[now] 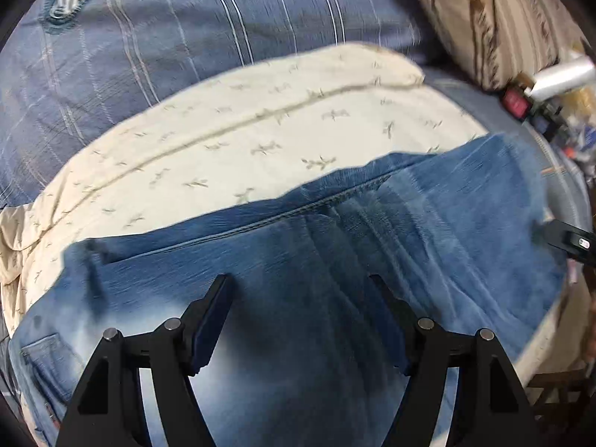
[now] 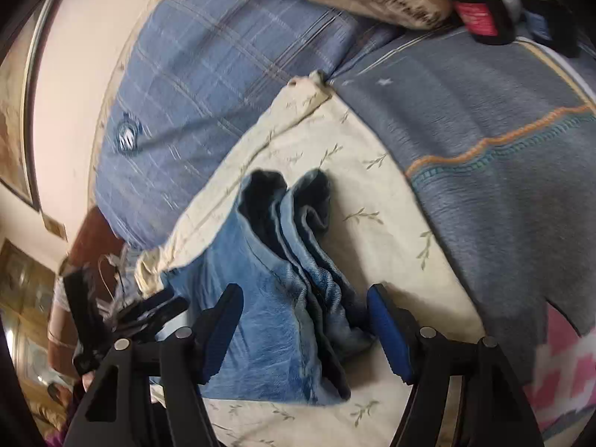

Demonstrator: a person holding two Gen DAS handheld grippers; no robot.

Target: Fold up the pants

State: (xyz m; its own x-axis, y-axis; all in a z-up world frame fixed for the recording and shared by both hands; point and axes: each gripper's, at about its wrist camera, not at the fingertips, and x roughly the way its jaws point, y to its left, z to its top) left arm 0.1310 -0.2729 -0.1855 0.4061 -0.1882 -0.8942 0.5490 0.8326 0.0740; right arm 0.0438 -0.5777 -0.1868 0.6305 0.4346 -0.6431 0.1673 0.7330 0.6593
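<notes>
Blue denim pants (image 1: pixel 335 260) lie folded lengthwise on a cream leaf-print cloth (image 1: pixel 223 130). In the left wrist view my left gripper (image 1: pixel 300 283) is open just above the pants' upper part, near a pocket (image 1: pixel 41 357). In the right wrist view the pants (image 2: pixel 268 298) end in two open leg cuffs (image 2: pixel 287 193) far from me. My right gripper (image 2: pixel 305 294) is open with its jaws on either side of the leg stack, empty. The right gripper's tip shows at the left view's right edge (image 1: pixel 570 240).
The cream cloth (image 2: pixel 354 171) covers a bed with a blue plaid pillow (image 2: pixel 208 93), a grey blanket (image 2: pixel 503 119) and a brown striped pillow (image 1: pixel 495 15). Small items (image 1: pixel 544 89) sit at the bed's far right. A pink wall (image 2: pixel 74 74) stands left.
</notes>
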